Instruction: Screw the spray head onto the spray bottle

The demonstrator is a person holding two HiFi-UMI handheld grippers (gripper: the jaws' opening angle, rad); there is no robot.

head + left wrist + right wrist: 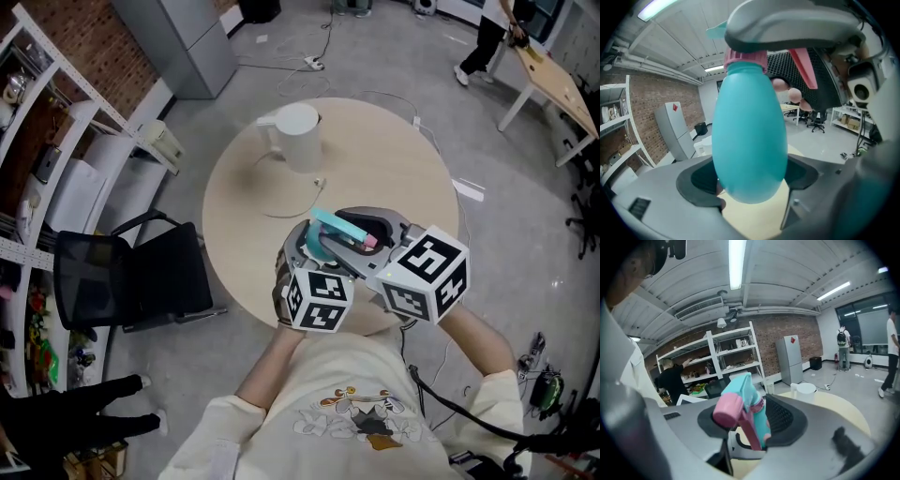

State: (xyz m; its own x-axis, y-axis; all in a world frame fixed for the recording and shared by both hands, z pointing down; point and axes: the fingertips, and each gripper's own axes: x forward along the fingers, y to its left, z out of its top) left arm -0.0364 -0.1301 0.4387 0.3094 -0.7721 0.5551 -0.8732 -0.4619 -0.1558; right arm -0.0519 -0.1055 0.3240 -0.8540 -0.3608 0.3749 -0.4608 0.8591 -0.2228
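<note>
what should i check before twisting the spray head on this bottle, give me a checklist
1. Left gripper clamped on the spray bottle: ok, both pads meet its body.
2. Spray head seated on the bottle's neck: ok, the pink collar sits on it.
3. Collar screwed fully home: cannot tell.
4. Right gripper pressing the spray head: cannot tell; the head stands between its jaws, but the nozzle covers one pad.
5. White jug clear of the work: ok, it stands at the table's far side.
</note>
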